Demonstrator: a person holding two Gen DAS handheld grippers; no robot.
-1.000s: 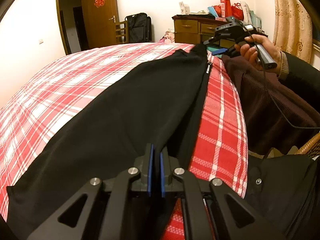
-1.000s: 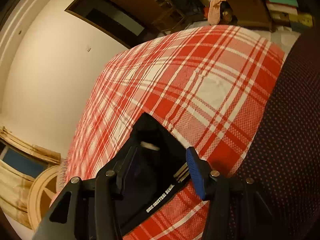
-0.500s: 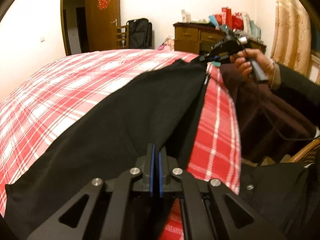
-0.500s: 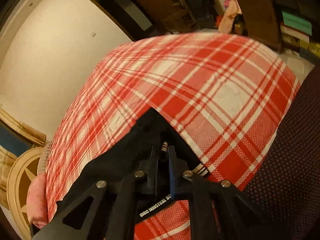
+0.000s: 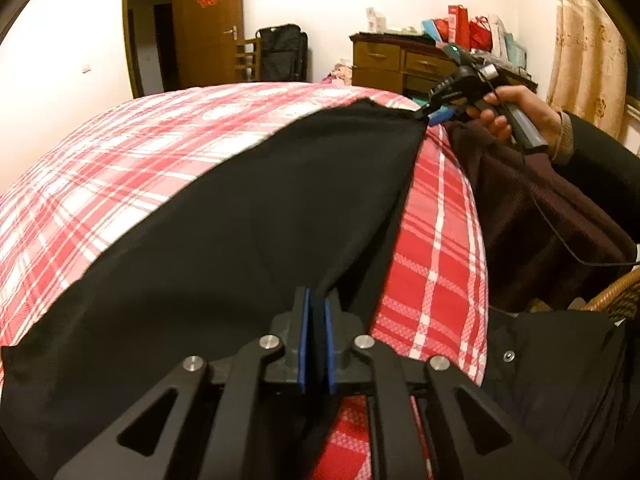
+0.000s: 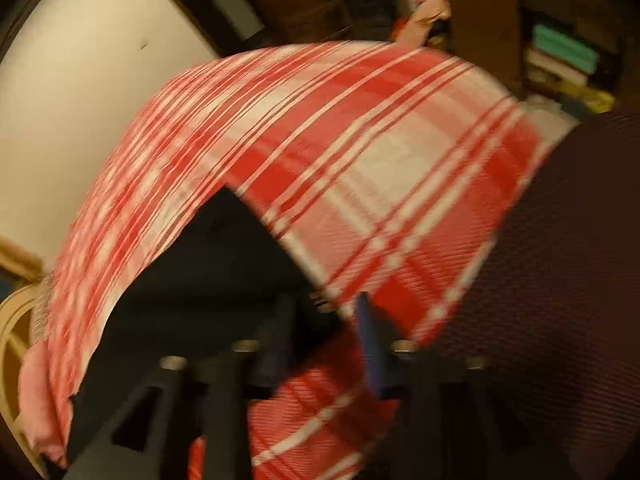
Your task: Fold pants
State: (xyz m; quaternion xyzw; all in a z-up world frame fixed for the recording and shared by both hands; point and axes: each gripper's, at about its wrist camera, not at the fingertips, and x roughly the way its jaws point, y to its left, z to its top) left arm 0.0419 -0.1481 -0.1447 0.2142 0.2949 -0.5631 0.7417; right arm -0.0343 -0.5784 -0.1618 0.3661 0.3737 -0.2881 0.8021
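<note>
Black pants [image 5: 240,220] lie lengthwise on a red plaid bedspread [image 5: 120,160]. My left gripper [image 5: 314,312] is shut on their near edge, blue pads pressed on the cloth. The fabric runs taut and lifted from there to its far corner, where a hand [image 5: 520,112] holds my right gripper [image 5: 430,114]. The right wrist view is blurred. In it, my right gripper [image 6: 324,320] has its fingers apart at the striped corner of the pants [image 6: 200,280], so it looks open.
A dark maroon garment [image 5: 520,208] hangs over the bed's right edge, also in the right wrist view [image 6: 540,280]. Another black garment [image 5: 560,360] and a wicker chair [image 5: 616,296] sit at the lower right. A wooden dresser [image 5: 400,64] and door [image 5: 212,32] stand behind.
My right gripper shut on the far corner of the pants half a second ago; its fingers have since spread while the view swings. The left gripper stays shut, and the pants are lifted and tauter.
</note>
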